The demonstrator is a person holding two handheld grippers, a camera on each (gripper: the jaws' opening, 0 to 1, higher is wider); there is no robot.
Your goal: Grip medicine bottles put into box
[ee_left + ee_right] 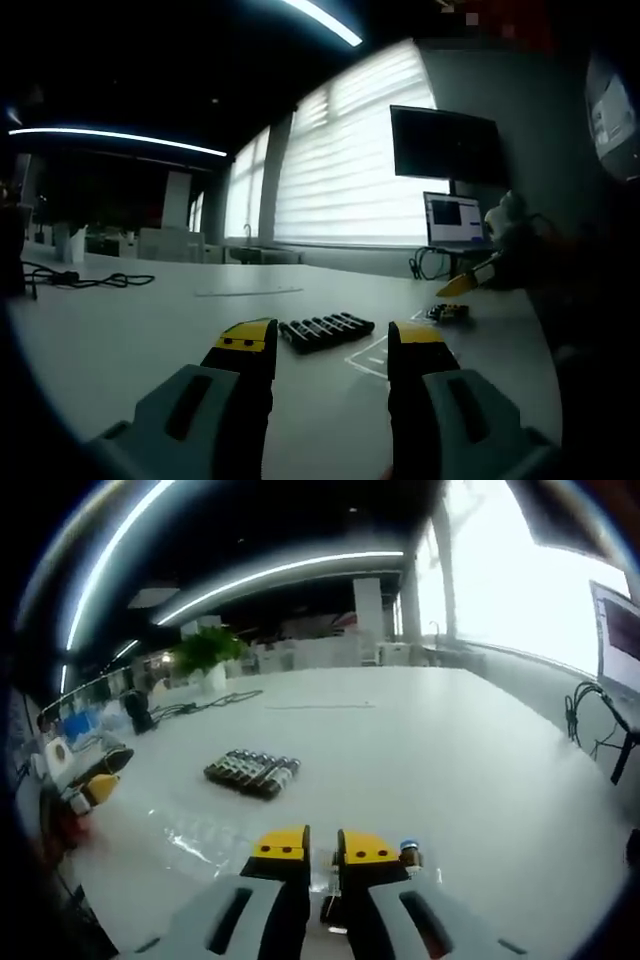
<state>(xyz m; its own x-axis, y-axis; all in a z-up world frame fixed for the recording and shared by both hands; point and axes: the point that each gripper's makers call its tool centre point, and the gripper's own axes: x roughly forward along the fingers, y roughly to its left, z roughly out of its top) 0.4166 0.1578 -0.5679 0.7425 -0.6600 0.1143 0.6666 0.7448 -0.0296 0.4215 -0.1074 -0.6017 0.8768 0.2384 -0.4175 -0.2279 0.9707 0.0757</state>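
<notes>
A row of dark medicine bottles (pixel 326 330) lies side by side on the white table, just beyond my left gripper (pixel 332 338), which is open and holds nothing. That same row of medicine bottles (pixel 252 770) lies ahead and to the left in the right gripper view. My right gripper (pixel 321 846) has its jaws drawn close, with a small dark bottle (pixel 330 906) pinched low in the narrow gap. A blue-capped bottle (pixel 408 853) stands right beside its right jaw. A clear plastic box (pixel 200 842) lies left of it. The right gripper (pixel 468 284) hovers over a small cluster of bottles (pixel 447 314).
The white table (pixel 450 760) stretches far ahead. A black cable (pixel 80 280) lies at the far left and a laptop (pixel 455 220) with a monitor (pixel 445 145) stands at the back right. A potted plant (pixel 205 655) and desk clutter (pixel 95 770) sit along the left.
</notes>
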